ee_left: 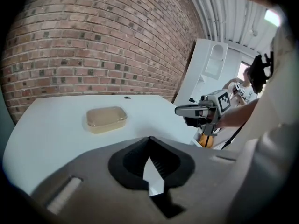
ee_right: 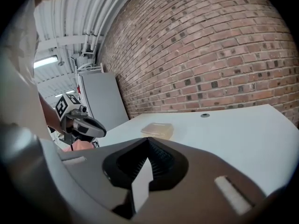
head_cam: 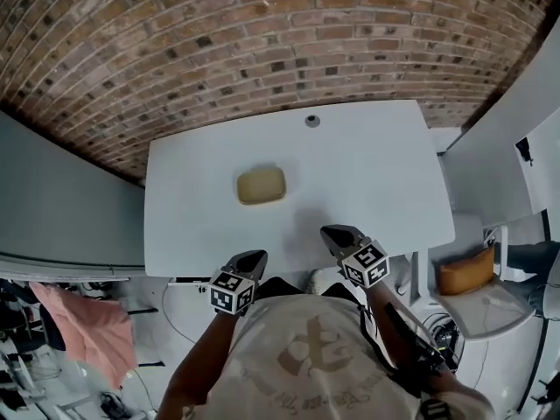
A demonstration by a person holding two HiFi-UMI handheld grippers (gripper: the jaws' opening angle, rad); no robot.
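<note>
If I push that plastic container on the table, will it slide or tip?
Probably slides, not tips: the plastic container is low, wide and flat on the smooth white table. Its rounded, glossy surface may be slippery to grip.

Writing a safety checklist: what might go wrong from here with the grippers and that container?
1. The left gripper and right gripper both have jaws together; meeting the container like that would likely push it across the smooth table.
2. It sits alone mid-table, with nothing beside it to stop a slide.
</note>
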